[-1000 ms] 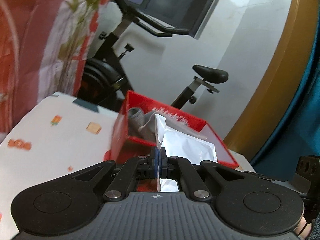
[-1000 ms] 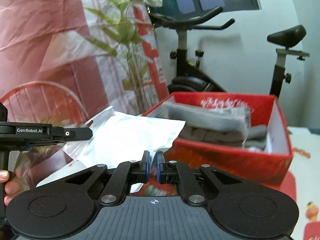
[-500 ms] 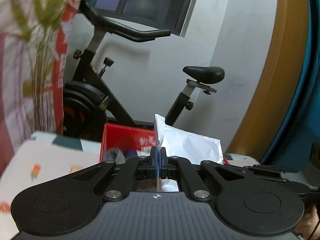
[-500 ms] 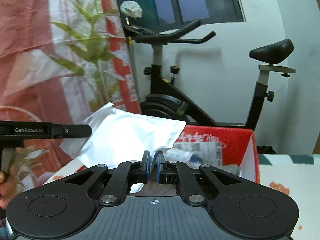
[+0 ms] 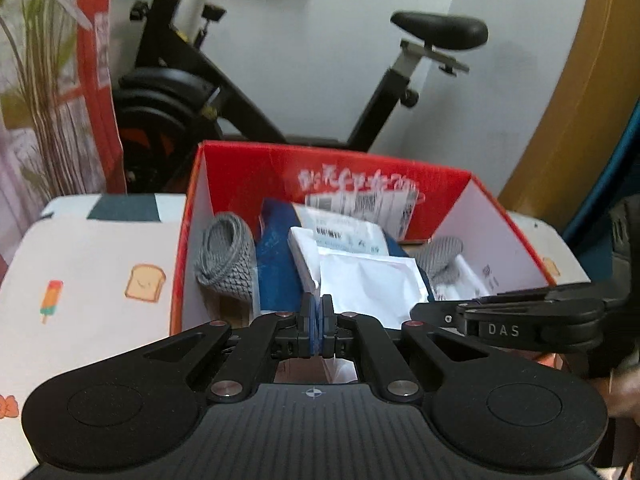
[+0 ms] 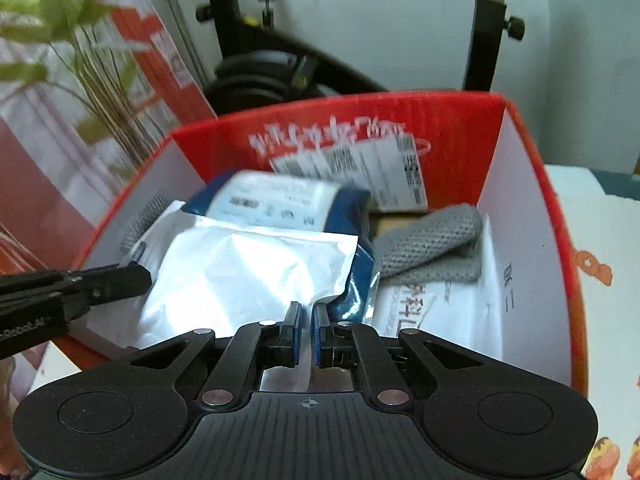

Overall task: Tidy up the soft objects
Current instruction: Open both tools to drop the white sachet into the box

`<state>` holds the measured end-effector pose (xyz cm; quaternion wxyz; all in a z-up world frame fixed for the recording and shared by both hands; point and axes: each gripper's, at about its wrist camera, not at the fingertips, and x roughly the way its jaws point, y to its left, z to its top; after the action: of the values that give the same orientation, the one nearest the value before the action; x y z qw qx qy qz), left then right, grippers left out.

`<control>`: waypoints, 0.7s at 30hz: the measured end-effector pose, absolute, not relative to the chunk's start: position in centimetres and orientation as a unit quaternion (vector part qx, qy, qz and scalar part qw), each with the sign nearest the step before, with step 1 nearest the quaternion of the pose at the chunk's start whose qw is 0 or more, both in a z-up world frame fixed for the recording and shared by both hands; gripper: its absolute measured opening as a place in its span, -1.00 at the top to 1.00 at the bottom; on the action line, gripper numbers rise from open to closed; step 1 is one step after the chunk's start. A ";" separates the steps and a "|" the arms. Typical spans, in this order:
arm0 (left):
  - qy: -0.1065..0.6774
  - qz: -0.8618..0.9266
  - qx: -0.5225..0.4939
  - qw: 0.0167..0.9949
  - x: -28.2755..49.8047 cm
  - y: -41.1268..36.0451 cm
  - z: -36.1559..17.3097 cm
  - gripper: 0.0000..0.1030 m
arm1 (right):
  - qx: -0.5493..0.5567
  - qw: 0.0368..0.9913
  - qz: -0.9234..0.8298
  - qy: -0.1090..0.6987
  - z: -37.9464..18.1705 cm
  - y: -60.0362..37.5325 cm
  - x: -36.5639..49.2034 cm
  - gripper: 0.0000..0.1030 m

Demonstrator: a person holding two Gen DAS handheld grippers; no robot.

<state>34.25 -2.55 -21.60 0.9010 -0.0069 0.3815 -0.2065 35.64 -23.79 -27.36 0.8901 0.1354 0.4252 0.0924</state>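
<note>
- The left gripper was clamped on one edge of the white pouch.
- The right gripper pinched the pouch's other edge.
- The pouch hung over the red box, above a blue packet and grey knitted pieces inside it.

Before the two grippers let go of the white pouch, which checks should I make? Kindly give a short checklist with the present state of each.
1. Left gripper shut on the white pouch: ok.
2. Right gripper shut on the pouch's near edge: ok.
3. Pouch is above the red box, inside its walls: ok.
4. Pouch already rests on the blue package: cannot tell.
5. Grey knitted pieces stay beside the pouch, not under the fingers: ok.
6. Box stands flat on the printed cloth: ok.
</note>
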 end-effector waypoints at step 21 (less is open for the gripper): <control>0.379 -0.227 0.041 0.896 33.1 -3.2 -21.4 -0.03 | 0.021 0.892 0.019 0.451 -26.8 -22.6 35.2 0.63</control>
<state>33.12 -3.24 -21.39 0.8964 0.0409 0.3785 -0.2269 35.17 -22.57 -26.84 0.8922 0.0207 0.4508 0.0186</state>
